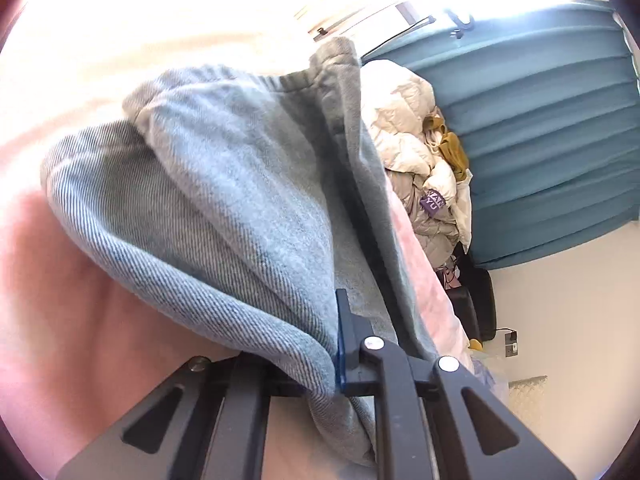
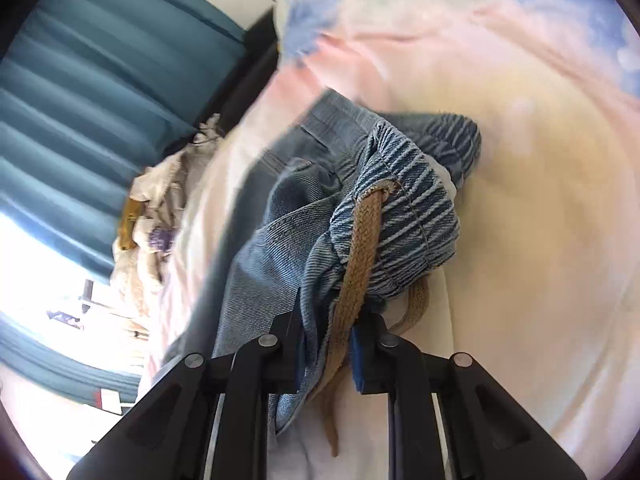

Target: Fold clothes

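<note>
My left tool pinches the denim pants; my right tool clamps their waistband and drawstring above the bed

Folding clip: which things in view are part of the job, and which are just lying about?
Part of the job:
- denim garment with tan drawstring
- left claw, clamped on the denim
- right claw, clamped on the denim

Lying about:
- cream jacket
- teal curtain
- pink bedsheet
</note>
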### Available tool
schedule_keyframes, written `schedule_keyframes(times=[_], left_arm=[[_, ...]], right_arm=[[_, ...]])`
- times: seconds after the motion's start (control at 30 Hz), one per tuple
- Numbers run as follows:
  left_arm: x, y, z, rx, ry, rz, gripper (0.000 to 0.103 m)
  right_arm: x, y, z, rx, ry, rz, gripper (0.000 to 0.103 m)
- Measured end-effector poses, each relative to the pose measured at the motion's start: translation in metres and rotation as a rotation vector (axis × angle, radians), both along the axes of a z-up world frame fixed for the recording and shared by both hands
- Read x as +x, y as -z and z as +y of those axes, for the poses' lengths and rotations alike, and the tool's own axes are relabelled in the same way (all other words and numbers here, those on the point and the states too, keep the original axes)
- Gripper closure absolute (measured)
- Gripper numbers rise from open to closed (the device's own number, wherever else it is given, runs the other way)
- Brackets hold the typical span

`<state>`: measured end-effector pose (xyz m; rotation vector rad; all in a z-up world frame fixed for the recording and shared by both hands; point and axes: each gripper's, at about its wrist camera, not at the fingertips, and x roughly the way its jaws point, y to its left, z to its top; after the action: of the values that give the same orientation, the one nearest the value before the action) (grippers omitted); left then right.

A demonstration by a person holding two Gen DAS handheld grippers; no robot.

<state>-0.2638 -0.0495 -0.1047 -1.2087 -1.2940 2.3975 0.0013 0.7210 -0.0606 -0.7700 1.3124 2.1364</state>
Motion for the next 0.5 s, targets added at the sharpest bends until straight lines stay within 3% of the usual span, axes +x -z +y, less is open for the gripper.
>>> schedule_keyframes(times=[0.1,0.3,0.5], left_arm=[[0.013,-0.015,-0.003,-0.052,0.01,-0.005,0.093],[0.056,-0.035,-0.032,-0.078,0.046,-0.011,0.093],[0.121,-0.007,-0.037,-0.081,0.072,-0.095,0.093]], right_arm=[[0.013,-0.022,-0.002,0.025,-0.03,0.025,0.09],[0.054,-0.042,-0.012,0.04,-0.039,0.025,0.09],[0.096,-0.025,-0.013,0.036,-0.04,-0.042,0.092]])
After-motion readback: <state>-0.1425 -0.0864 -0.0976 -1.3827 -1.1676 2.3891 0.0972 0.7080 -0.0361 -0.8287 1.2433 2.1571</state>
